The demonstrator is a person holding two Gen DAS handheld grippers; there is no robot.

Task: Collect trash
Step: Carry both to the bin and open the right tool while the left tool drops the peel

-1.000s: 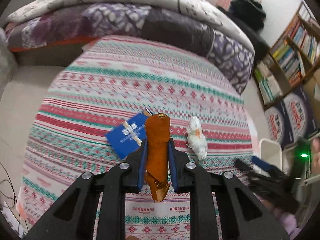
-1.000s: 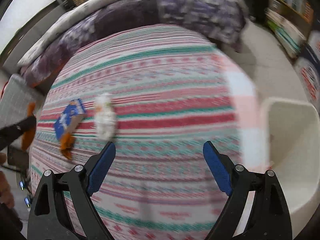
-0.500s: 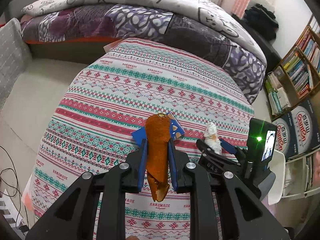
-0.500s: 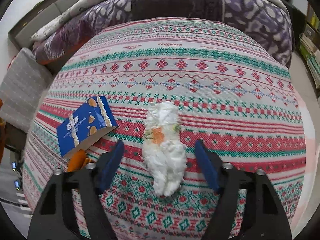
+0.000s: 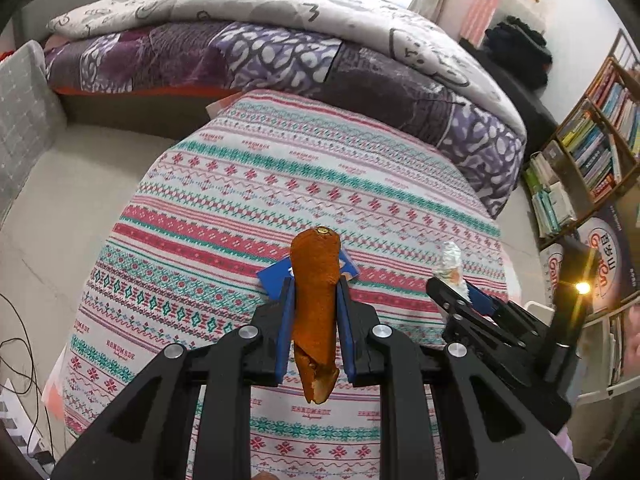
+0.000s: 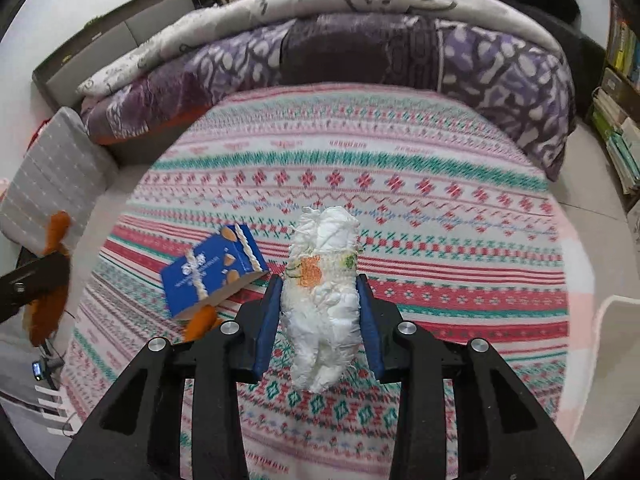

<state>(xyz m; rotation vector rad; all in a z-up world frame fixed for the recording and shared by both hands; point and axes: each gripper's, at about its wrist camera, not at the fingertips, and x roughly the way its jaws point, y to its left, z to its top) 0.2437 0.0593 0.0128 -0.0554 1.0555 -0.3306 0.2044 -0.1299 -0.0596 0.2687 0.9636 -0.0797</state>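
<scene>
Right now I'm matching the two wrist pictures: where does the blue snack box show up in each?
Left wrist view: the blue snack box lies at centre, mostly hidden behind the orange peel in the left tongs.
Right wrist view: the box lies left of centre, beside the white crumpled tissue.
Shared landmark: the striped patterned cloth.

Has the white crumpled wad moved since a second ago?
Yes. The white wad has left the tablecloth beside the blue box; the right gripper is closing on it.
</scene>
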